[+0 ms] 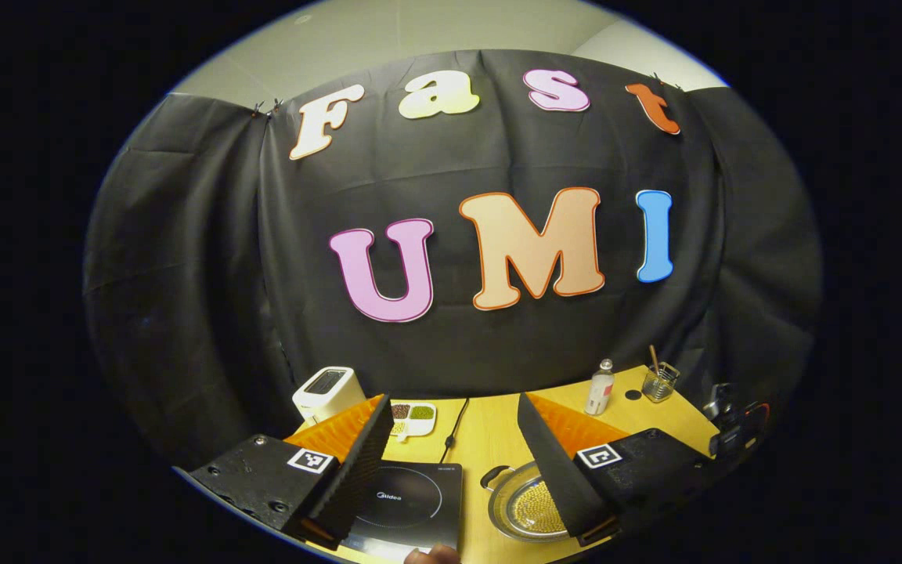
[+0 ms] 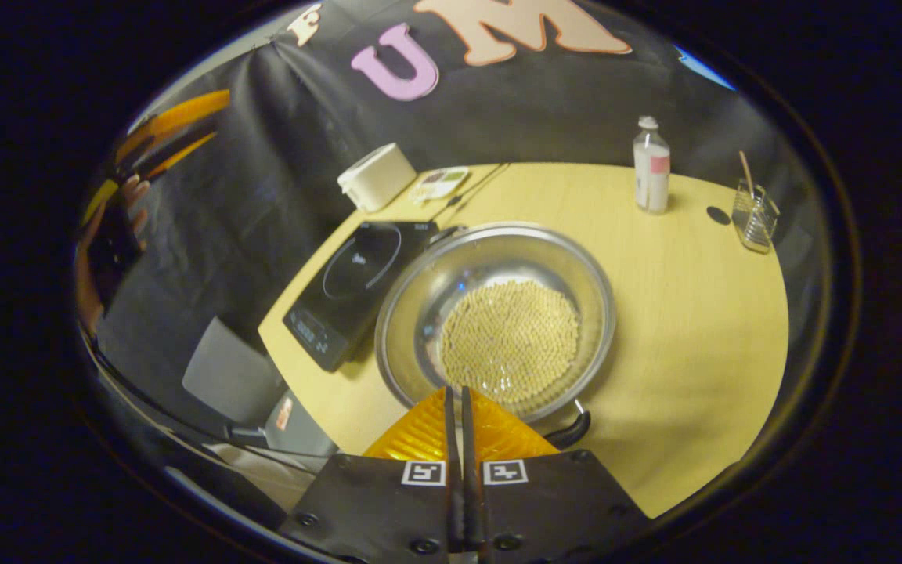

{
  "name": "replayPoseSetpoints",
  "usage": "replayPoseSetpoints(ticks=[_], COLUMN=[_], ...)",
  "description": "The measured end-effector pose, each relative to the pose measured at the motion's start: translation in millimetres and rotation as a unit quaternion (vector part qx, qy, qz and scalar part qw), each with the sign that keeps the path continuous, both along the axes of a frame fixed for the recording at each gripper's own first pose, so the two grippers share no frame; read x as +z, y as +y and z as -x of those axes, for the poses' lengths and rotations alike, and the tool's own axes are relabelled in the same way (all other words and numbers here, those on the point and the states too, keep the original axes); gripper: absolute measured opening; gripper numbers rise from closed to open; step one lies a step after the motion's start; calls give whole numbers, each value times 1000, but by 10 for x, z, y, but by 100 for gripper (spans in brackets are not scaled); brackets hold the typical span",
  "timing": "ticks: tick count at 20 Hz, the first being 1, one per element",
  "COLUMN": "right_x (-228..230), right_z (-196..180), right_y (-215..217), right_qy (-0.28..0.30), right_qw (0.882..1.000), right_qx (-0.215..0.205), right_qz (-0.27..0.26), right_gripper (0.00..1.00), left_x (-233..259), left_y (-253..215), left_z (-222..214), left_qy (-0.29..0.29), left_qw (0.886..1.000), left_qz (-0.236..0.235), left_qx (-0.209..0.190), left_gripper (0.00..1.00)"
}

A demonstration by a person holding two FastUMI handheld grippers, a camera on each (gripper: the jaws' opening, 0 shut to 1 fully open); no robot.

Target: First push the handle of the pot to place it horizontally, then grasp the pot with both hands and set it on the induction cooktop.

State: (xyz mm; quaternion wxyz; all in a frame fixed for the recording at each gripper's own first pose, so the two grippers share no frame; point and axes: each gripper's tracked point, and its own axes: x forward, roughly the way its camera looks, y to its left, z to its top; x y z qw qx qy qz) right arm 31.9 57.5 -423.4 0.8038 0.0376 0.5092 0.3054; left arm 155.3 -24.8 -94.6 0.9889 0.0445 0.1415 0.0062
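The left gripper (image 1: 451, 462) is hovering high above the near edge of the desk (image 1: 490, 439), its jaws standing wide apart with nothing between them. Through the gap the induction cooktop (image 1: 408, 497) is lying flat on the desk, and a small printed brand mark is sitting near the middle of its ring, too small to make out with confidence. Just to its right the pot (image 1: 525, 505) is resting on the desk, with a looped handle pointing toward the cooktop.

The right gripper (image 2: 457, 407) is hanging just over the near rim of the pot (image 2: 498, 321), its jaws drawn together with no more than a thin slit between them and gripping nothing. A dark handle (image 2: 568, 429) is poking out from the pot's near rim, just beside the fingers. The pot is holding a bed of small pale grains and is sitting just beside the cooktop (image 2: 353, 290), whose control strip is showing marks too blurred to read.

Farther back a white toaster (image 2: 377, 176) and a small dish (image 2: 439, 182) of sorted beans are standing near the wall. A clear bottle (image 2: 651, 166) with a pinkish label, unreadable, is standing toward the far right, near a glass jar (image 2: 752, 213) with a stick in it. Square black-and-white coded markers are showing on both grippers' bodies.
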Motion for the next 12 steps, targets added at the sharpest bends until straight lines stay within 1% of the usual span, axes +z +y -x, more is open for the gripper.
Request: replayPoseSetpoints(ticks=[1,2,3,4,5,6,7,8,9,10,12], right_x=[-68,-160,-260,-358,-440,-501,-556,-595,-611,-609,-614], right_z=[98,182,232,270,339,369,390,372,396,405,382], right_y=[10,14,-3,-59,-124,-159,-194,-241,-271,-272,-306], right_qy=[18,35,45,54,61,66,69,69,71,72,70], right_qw=[1000,999,998,997,996,995,994,993,992,993,993], right_qx=[9,20,30,39,46,50,55,58,60,60,56], right_qz=[1,4,14,30,45,57,67,77,79,78,81], right_gripper=[3,3,0,3,0,4,3,0,0,3,2], left_x=[-15,-24,-11,-2,2,-7,6,10,12,12,-17], left_y=[1,28,23,18,23,15,3,0,-6,-4,-9], left_z=[-4,18,8,11,12,29,37,52,51,64,73], left_qy=[6,8,6,5,7,7,6,6,6,6,11], left_qw=[1000,1000,1000,1000,1000,1000,1000,1000,1000,1000,1000], left_qz=[-2,-5,-7,-8,-11,-12,-13,-15,-17,-17,-14], left_qx=[0,1,0,0,1,0,0,-2,-2,-2,0], left_gripper=[100,97,100,97,97,100,100,97,100,97,97])
